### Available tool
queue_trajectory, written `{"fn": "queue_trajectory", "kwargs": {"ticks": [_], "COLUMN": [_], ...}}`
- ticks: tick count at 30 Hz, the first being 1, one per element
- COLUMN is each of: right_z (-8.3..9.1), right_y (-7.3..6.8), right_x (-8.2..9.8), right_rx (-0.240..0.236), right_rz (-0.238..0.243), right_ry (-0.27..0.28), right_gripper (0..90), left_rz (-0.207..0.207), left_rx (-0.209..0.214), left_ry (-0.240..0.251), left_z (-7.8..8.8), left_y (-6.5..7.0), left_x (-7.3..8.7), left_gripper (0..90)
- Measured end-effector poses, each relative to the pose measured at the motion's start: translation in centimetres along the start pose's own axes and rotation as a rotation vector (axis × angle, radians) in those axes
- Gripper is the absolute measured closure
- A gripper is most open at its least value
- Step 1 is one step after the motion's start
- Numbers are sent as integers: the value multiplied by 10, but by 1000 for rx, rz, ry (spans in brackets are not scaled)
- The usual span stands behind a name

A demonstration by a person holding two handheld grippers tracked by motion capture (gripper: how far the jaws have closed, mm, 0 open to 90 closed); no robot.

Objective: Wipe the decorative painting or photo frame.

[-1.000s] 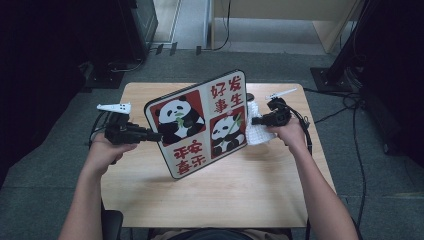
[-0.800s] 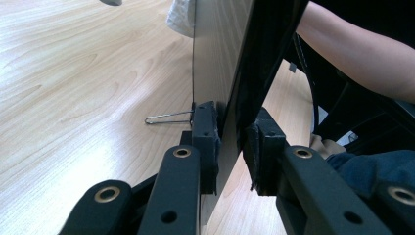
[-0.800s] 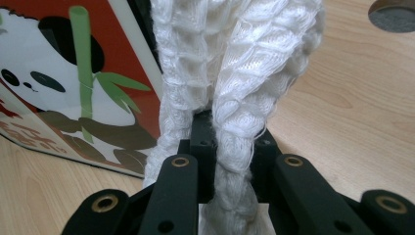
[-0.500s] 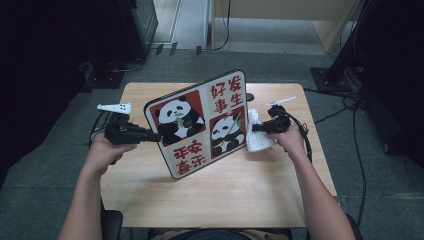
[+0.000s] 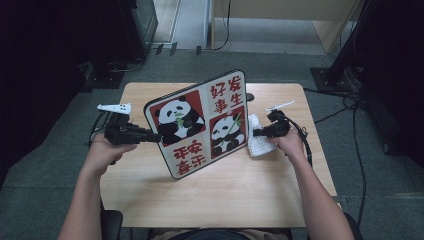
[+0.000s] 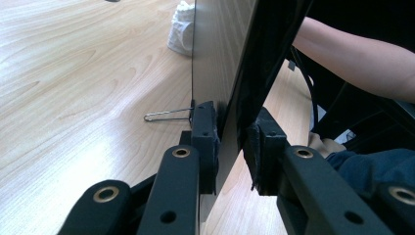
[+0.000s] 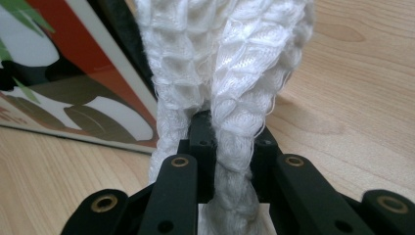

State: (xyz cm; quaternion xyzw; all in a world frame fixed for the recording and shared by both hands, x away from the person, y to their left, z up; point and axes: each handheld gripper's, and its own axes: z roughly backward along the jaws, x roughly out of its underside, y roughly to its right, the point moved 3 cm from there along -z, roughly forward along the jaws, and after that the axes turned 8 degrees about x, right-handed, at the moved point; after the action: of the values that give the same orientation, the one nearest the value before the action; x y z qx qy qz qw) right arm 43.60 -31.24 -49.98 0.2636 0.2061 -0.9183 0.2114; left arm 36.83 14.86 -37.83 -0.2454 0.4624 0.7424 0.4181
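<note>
**Cloth coming down beside the panda board**

Lowering since a second ago, my right gripper (image 5: 256, 133) is bringing the white cloth (image 5: 256, 141) down toward the table (image 5: 280, 200), at the board's 3 o'clock edge; my left gripper (image 5: 154, 135) is holding where it was. The left jaws are pinching the panda board (image 5: 200, 122) at its 9 o'clock edge, propping it tilted over the middle of the tabletop, its lower corner resting on the wood. In the left gripper view the pads are pressing both faces of the thin panel. The right jaws are squeezed tight on a bunched fold of the waffle-weave cloth, which is billowing up past the fingertips.

I am judging the board stiff, light and glossy, so likely slippery; an edge pinch well in from the corner is suiting it. The cloth is soft and limp, so I am gripping a gathered wad, not a single layer.
</note>
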Motion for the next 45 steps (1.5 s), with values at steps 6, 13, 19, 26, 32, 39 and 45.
{"fn": "queue_trajectory", "kwargs": {"ticks": [6,13,19,26,32,39,45], "right_z": [-1,7,15,23,35,41,39], "right_y": [4,9,12,15,29,51,65], "right_x": [1,-2,-5,-9,-12,-6,-1], "right_rx": [17,40,54,74,120,181,242], "right_rz": [-21,-16,-25,-32,-55,-98,-107], "right_ry": [-22,1,26,53,73,79,81], "right_gripper": [788,787,787,786,785,780,773], "left_rz": [3,8,11,17,22,17,24], "left_rx": [1,7,6,6,-1,-12,-24], "left_ry": [0,-3,-6,-7,-8,-17,-18], "left_z": [0,0,-1,-1,-1,-1,-1], "left_y": [0,-1,-1,-1,-1,0,1], "left_x": [0,1,1,1,1,0,0], "left_gripper": [759,756,755,755,755,757,760]}}
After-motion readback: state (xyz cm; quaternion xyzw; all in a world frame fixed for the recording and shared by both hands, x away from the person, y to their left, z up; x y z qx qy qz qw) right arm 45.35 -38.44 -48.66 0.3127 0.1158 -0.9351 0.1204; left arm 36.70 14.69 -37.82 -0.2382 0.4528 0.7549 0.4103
